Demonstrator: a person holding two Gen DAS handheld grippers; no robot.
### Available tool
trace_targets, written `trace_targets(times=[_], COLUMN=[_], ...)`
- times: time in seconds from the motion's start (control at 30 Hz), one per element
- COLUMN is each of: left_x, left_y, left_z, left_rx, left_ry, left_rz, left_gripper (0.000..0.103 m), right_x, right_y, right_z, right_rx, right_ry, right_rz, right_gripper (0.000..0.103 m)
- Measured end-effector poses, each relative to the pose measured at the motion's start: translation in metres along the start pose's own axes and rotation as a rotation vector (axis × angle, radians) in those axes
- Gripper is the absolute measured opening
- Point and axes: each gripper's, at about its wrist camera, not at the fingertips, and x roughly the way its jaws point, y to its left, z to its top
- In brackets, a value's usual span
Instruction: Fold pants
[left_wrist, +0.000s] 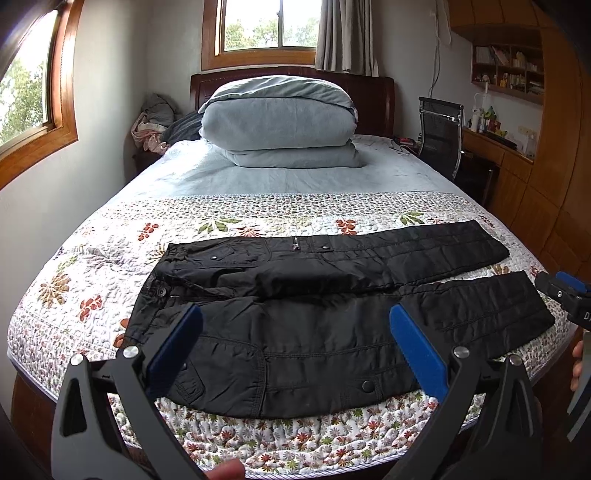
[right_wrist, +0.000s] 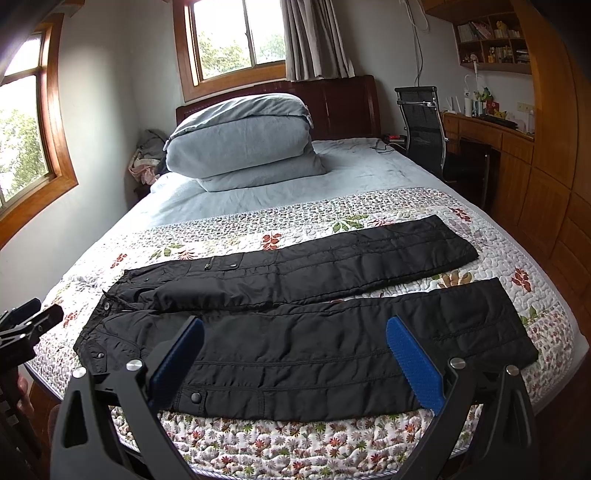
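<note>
Black padded pants (left_wrist: 295, 317) lie spread flat across the near end of the bed, waist to the left, both legs pointing right and a little apart. They also show in the right wrist view (right_wrist: 295, 332). My left gripper (left_wrist: 295, 332) is open, its blue pads wide apart, hovering above the near leg by the hip. My right gripper (right_wrist: 295, 347) is open and empty above the near leg, further right. The right gripper also shows in the left wrist view (left_wrist: 565, 295) at the right edge.
The bed has a floral quilt (left_wrist: 258, 435) at the near end. A folded grey-blue duvet (left_wrist: 280, 118) is stacked by the headboard. A black chair (left_wrist: 439, 136), a wooden desk and cabinets stand on the right. Clothes are piled at the far left.
</note>
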Motion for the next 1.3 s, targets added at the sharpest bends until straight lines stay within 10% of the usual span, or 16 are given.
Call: trace_targets(times=[0.37, 0.67, 0.83, 0.97, 1.3], left_x=[0.080, 0.233, 0.301, 0.336, 0.390], left_y=[0.076, 0.238, 0.309, 0.338, 0.327], left_z=[0.047, 0.075, 0.060, 0.046, 0.049], left_rx=[-0.102, -0.468, -0.613, -0.786, -0.678], left_ry=[0.191, 0.556, 0.723, 0.762, 0.909], left_rz=[-0.118, -0.032, 0.054, -0.071, -0.101], left_gripper=[0.101, 0.100, 0.100, 0.100, 0.100], right_x=[0.003, 0.187, 0.281, 0.333, 0.389], right_y=[-0.054, -0.216, -0.280, -0.306, -0.315], right_z=[0.091, 0.176, 0.172, 0.166, 0.171], right_rx=[-0.195, 0.130, 0.210, 0.212, 0.154], right_ry=[-0.120, 0.348, 0.481, 0.550, 0.598], right_rz=[-0.116, 0.048, -0.039, -0.043, 0.005], right_gripper=[0.100, 0.100, 0.100, 0.100, 0.100])
